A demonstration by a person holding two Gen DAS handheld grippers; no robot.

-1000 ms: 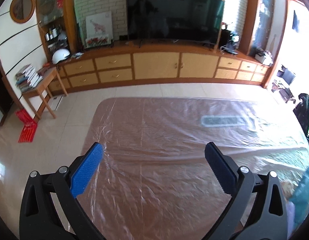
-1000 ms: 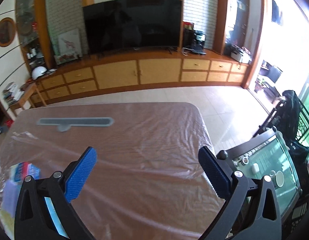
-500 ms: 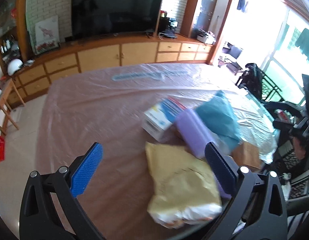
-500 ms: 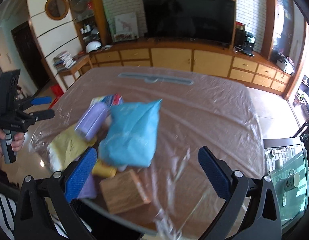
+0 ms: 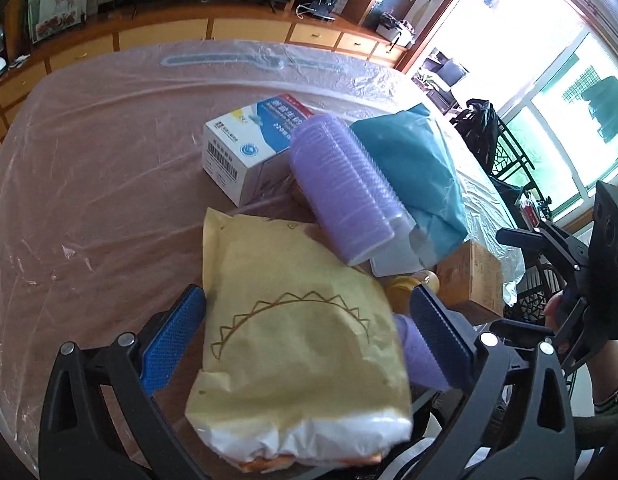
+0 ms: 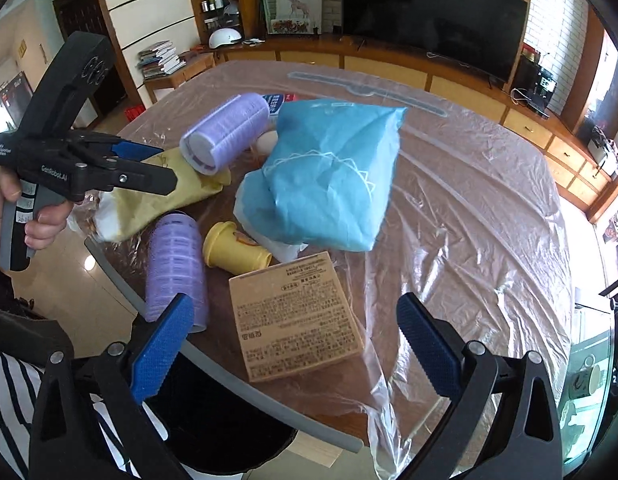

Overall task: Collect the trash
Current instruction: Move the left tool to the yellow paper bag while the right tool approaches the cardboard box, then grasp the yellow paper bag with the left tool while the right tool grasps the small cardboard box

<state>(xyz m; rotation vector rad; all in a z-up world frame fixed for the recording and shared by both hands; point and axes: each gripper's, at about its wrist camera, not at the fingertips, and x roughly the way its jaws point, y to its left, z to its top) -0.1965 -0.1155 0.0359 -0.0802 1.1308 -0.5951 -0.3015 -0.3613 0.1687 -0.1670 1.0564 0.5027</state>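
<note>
Trash lies heaped at the near edge of the plastic-covered table (image 6: 489, 184): a yellow paper bag (image 5: 293, 320) sits right between the spread jaws of the left gripper (image 5: 309, 340), with a purple ribbed roll (image 5: 341, 188) and a white-and-blue box (image 5: 249, 144) beyond its tips and a teal bag (image 5: 413, 172) off to its right. From the right gripper (image 6: 293, 344), also wide apart and empty, a tan carton (image 6: 297, 316) lies between the jaws, a second purple roll (image 6: 175, 268) just past its left finger, and a small yellow cup (image 6: 233, 248) ahead. A dark opening below the table edge may be a bin (image 6: 213, 412), though the view is too cramped to be sure. To start well, the left jaws should drop lower around the yellow bag's bunched end and close gently, since thin paper can tear or slip out.
</note>
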